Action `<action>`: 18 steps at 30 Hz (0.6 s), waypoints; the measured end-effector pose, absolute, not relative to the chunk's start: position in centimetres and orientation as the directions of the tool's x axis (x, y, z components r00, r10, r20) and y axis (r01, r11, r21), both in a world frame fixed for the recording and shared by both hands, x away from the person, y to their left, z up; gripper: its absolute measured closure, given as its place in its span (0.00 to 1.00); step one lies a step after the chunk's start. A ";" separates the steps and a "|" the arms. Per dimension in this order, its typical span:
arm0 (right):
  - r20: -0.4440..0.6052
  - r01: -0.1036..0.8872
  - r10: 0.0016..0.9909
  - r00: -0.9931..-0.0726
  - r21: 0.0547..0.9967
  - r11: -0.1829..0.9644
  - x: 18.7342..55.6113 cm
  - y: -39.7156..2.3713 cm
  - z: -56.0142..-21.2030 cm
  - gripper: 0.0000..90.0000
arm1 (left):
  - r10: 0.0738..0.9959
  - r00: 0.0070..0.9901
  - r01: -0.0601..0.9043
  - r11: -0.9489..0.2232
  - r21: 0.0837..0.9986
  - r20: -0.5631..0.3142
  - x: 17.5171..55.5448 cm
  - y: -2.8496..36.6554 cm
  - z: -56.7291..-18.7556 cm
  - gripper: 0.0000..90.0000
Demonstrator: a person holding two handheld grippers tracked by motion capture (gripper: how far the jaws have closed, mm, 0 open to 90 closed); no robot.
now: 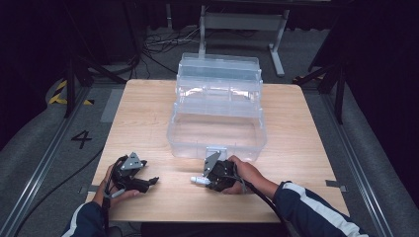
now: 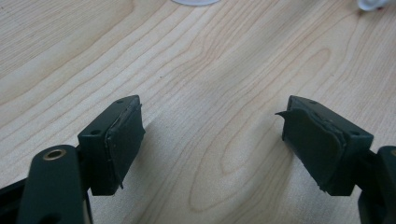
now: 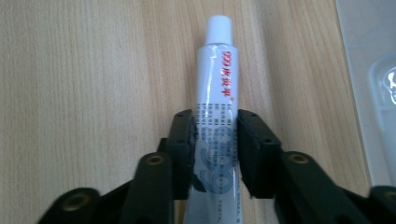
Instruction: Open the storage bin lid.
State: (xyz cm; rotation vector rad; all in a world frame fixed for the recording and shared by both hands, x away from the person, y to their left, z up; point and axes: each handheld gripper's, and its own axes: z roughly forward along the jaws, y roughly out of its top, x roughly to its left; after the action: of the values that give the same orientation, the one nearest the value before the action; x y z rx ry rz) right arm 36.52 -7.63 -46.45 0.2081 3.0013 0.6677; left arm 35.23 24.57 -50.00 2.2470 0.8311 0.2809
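Right gripper (image 3: 215,140) nearest me has its jaws pinched onto the white tube (image 3: 215,98) lying on the table (image 1: 148,123) just in front of the clear box (image 1: 217,123), left gripper (image 2: 212,140) gaping with nothing in it, so I'd squeeze gently, lift level, keep the cap clear of the box's front wall.

White tube (image 3: 215,116) (red lettering, capped) lengthwise on the table (image 3: 84,84)
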 end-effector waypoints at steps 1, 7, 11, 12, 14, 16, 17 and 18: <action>-0.025 0.118 0.141 -0.990 0.423 0.899 36.5 -7.7 -46.4 0.78 | 0.639 0.768 0.483 -0.537 0.691 -0.041 35.2 24.5 -50.0 0.23; 0.009 0.125 0.132 -0.991 0.395 0.910 36.6 -8.3 -46.3 0.77 | 0.638 0.769 0.485 -0.538 0.689 -0.043 35.3 24.5 -50.0 0.23; 0.006 0.112 0.118 -0.993 0.366 0.924 36.6 -8.0 -46.2 0.69 | 0.638 0.769 0.486 -0.538 0.689 -0.044 35.3 24.5 -50.0 0.23; -0.006 0.101 0.111 -0.994 0.358 0.928 36.5 -7.8 -46.1 0.68 | 0.637 0.769 0.486 -0.538 0.689 -0.045 35.3 24.5 -50.0 0.23; -0.008 0.096 0.105 -0.994 0.352 0.931 36.5 -7.5 -46.1 0.67 | 0.637 0.769 0.486 -0.538 0.689 -0.045 35.3 24.5 -50.0 0.23; 0.004 0.095 0.101 -0.995 0.359 0.928 36.5 -7.2 -46.2 0.68 | 0.637 0.769 0.486 -0.538 0.689 -0.045 35.3 24.5 -50.0 0.23; 0.013 0.099 0.101 -0.995 0.364 0.926 36.5 -7.1 -46.2 0.68 | 0.637 0.770 0.486 -0.538 0.689 -0.045 35.3 24.5 -50.0 0.23; 0.021 0.101 0.101 -0.995 0.368 0.924 36.6 -7.0 -46.2 0.69 | 0.637 0.769 0.486 -0.538 0.689 -0.045 35.3 24.5 -50.0 0.23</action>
State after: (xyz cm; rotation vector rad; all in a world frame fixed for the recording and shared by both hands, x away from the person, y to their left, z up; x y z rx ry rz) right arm 36.61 -7.03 -46.24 0.1620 3.0831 0.5892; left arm 35.29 24.53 -50.01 2.2479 0.8331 0.2738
